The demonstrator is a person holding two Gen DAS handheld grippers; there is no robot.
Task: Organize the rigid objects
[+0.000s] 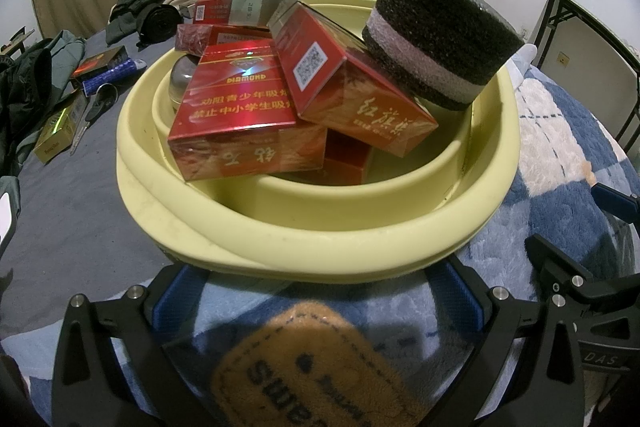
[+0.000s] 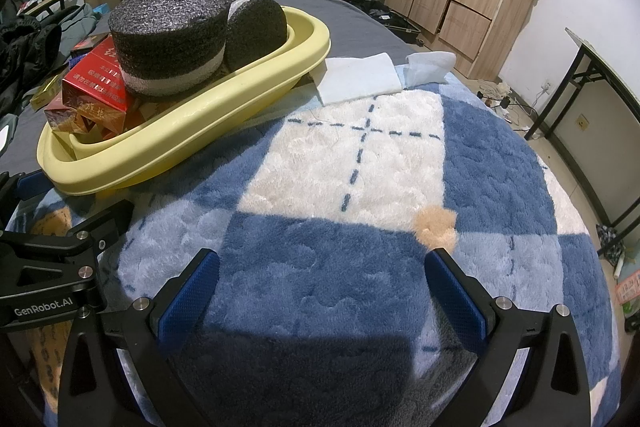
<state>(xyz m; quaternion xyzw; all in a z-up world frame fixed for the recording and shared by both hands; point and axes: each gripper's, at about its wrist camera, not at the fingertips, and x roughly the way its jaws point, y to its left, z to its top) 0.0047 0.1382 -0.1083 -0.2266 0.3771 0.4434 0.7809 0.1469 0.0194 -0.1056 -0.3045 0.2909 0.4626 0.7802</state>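
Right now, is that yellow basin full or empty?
Full: red boxes and a foam block pile above the basin rim.

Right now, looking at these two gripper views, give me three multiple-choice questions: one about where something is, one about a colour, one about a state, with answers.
1. Where is the dark foam block?
A. on the red boxes in the basin
B. on the floor
C. in the right gripper

2. What colour is the basin?
A. green
B. pale yellow
C. white

3. How is the right gripper?
A. shut on a box
B. shut on cloth
C. open, holding nothing

Answers: 1 A, it leans on the red boxes at the rim; 2 B, both views show yellow; 3 C, its fingers stand apart over the blanket.
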